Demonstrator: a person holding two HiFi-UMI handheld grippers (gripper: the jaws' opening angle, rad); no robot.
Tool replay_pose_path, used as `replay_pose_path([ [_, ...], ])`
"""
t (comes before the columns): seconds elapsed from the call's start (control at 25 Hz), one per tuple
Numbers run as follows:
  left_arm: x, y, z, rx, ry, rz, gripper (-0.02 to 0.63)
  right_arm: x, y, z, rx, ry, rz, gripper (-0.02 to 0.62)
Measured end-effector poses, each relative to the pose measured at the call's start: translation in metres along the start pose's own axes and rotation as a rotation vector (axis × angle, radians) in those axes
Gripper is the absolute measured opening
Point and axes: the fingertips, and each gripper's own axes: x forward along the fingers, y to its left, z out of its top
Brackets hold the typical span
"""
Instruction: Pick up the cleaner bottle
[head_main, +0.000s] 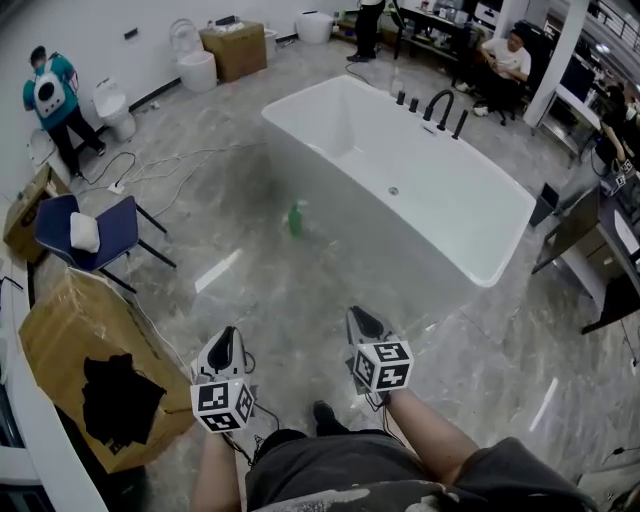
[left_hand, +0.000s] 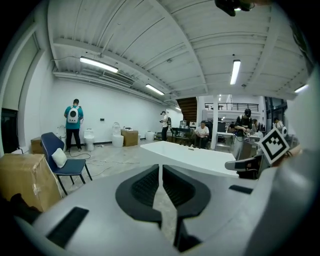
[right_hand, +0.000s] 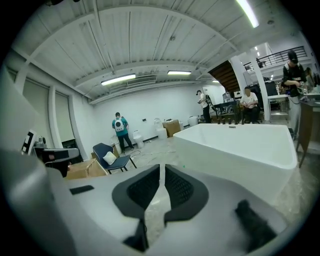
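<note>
The cleaner bottle (head_main: 296, 218) is small and green and stands on the marble floor beside the near left wall of the white bathtub (head_main: 470, 250). Both grippers are held low in front of the person, well short of the bottle. My left gripper (head_main: 228, 342) is shut with nothing between its jaws, and its pads meet in the left gripper view (left_hand: 160, 167). My right gripper (head_main: 360, 320) is shut and empty too (right_hand: 162, 167). In the right gripper view the bottle is only a tiny green speck (right_hand: 183, 166) by the tub's base.
A blue chair (head_main: 100, 235) with a white cushion and a cardboard box (head_main: 70, 345) stand at the left. Cables (head_main: 170, 165) trail across the floor beyond. Toilets (head_main: 115, 105), a person in teal (head_main: 50, 95) and seated people (head_main: 505, 60) are at the back.
</note>
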Motion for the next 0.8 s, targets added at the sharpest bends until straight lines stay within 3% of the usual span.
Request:
replay_pose_path([
  [0.36, 0.037, 0.012, 0.02, 0.005, -0.033, 0.008, 0.032, 0.035, -0.002, 0.001, 0.019, 0.03, 0.034, 0.03],
  [0.8, 0.126, 0.055, 0.023, -0.028, -0.019, -0.064, 0.032, 0.104, -0.02, 0.01, 0.017, 0.062, -0.065, 0.031],
])
